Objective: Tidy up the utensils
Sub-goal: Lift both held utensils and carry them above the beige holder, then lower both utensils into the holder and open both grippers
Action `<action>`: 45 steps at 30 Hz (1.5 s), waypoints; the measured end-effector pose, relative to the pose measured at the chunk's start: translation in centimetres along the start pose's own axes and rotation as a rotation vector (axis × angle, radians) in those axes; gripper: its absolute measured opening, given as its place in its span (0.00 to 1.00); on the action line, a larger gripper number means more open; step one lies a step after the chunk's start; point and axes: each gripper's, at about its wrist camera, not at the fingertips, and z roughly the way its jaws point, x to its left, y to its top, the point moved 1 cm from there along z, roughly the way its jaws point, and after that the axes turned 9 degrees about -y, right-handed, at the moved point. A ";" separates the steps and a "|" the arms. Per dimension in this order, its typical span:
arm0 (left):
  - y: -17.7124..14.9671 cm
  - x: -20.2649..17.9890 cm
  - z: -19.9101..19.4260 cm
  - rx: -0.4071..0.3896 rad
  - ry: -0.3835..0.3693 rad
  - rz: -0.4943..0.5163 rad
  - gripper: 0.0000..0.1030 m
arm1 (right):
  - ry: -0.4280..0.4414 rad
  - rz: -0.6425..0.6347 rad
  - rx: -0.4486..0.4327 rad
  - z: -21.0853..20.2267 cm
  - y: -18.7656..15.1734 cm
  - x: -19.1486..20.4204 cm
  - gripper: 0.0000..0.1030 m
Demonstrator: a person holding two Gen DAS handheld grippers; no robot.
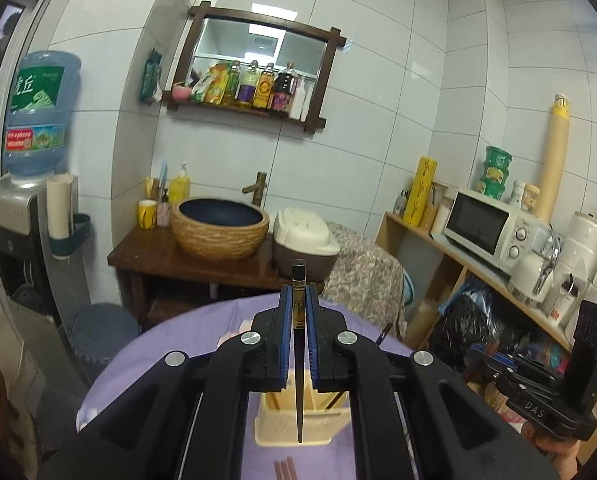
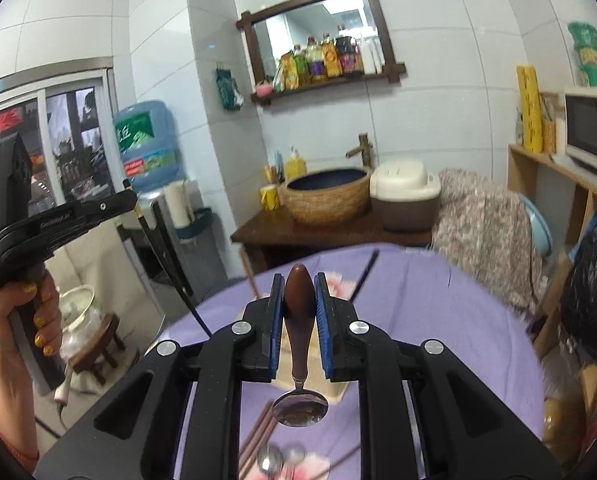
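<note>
Left gripper (image 1: 298, 312) clamps black chopsticks (image 1: 299, 380) above the cream holder (image 1: 282, 428); right gripper (image 2: 298, 312) grips a spoon (image 2: 299, 360) over the purple table (image 2: 438, 320), clear of its edge.

A: What covers the table (image 2: 438, 300)?
B: A purple cloth. On it stands a cream utensil holder (image 1: 294, 426).
A: And beside it?
B: Brown chopsticks (image 2: 260, 426) lie near its front, and a loose spoon (image 2: 270, 460) near the edge.
</note>
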 end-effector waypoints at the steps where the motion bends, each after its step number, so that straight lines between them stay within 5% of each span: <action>1: 0.4 -0.1 0.3 -0.005 0.007 0.004 0.08 | -0.010 -0.003 -0.008 0.5 0.9 0.2 0.15; 9: 0.8 0.0 5.1 0.000 0.080 0.024 0.08 | -0.097 -0.011 -0.031 5.7 3.2 2.0 0.16; 29: -9.6 2.9 10.9 0.175 0.093 -0.020 0.08 | -0.131 -0.017 0.115 12.7 -7.6 1.7 0.16; 38: -9.9 2.7 10.4 0.173 0.103 -0.006 0.10 | -0.135 -0.028 0.120 13.1 -9.1 1.7 0.16; 39: -9.9 2.8 10.4 0.179 0.098 -0.019 0.14 | -0.132 -0.038 0.117 13.1 -9.1 1.8 0.22; 40: -9.9 2.8 10.3 0.177 0.095 -0.025 0.31 | -0.127 -0.046 0.106 12.9 -9.2 1.9 0.28; 41: -9.9 2.7 10.0 0.166 0.090 -0.029 0.49 | -0.129 -0.049 0.085 12.5 -9.2 1.9 0.46; 42: -9.9 2.6 9.5 0.147 0.086 -0.030 0.53 | -0.136 -0.047 0.058 12.0 -9.3 1.9 0.62; 45: -9.8 2.3 7.8 0.112 0.086 -0.017 0.55 | -0.140 -0.053 0.026 10.9 -9.3 1.9 0.64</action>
